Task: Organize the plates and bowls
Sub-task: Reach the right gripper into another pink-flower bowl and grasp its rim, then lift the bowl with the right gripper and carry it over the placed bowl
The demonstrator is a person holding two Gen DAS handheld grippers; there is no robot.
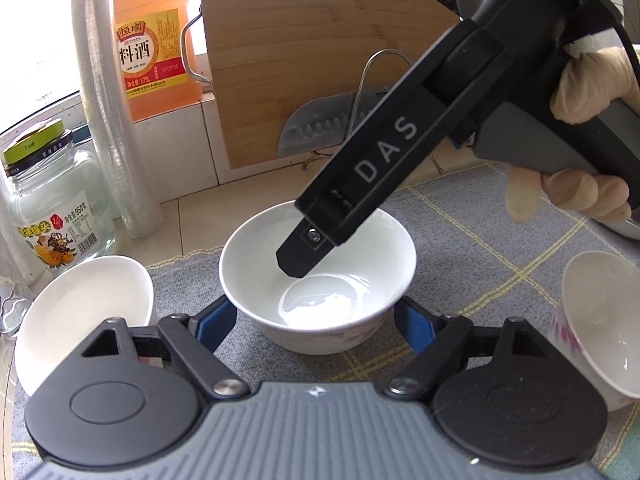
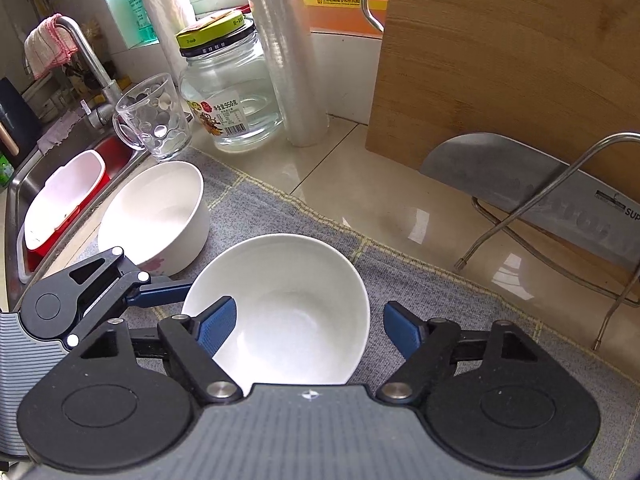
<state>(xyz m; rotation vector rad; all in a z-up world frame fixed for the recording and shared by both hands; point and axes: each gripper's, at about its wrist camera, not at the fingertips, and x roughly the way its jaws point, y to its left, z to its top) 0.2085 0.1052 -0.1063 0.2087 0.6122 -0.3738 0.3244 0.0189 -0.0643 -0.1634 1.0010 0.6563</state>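
Observation:
A white bowl (image 1: 318, 276) stands upright on the grey checked mat (image 1: 480, 248); it also shows in the right wrist view (image 2: 288, 308). My left gripper (image 1: 316, 322) is open, its blue pads on either side of the bowl's near wall, apart from it. My right gripper (image 2: 310, 330) is open over the same bowl, its left pad inside the rim and its right pad outside; in the left wrist view its finger (image 1: 308, 248) dips into the bowl. A second white bowl (image 1: 80, 312) sits at the left (image 2: 160, 216). A third, flower-patterned bowl (image 1: 600, 328) stands at the right.
A glass jar (image 2: 228, 92), a glass mug (image 2: 154, 118), a stack of clear cups (image 2: 284, 48) and a cooking wine jug (image 1: 154, 40) stand at the back. A cutting board (image 2: 512, 64) and cleaver (image 2: 532, 192) lean on a wire rack. The sink (image 2: 60, 184) is at the left.

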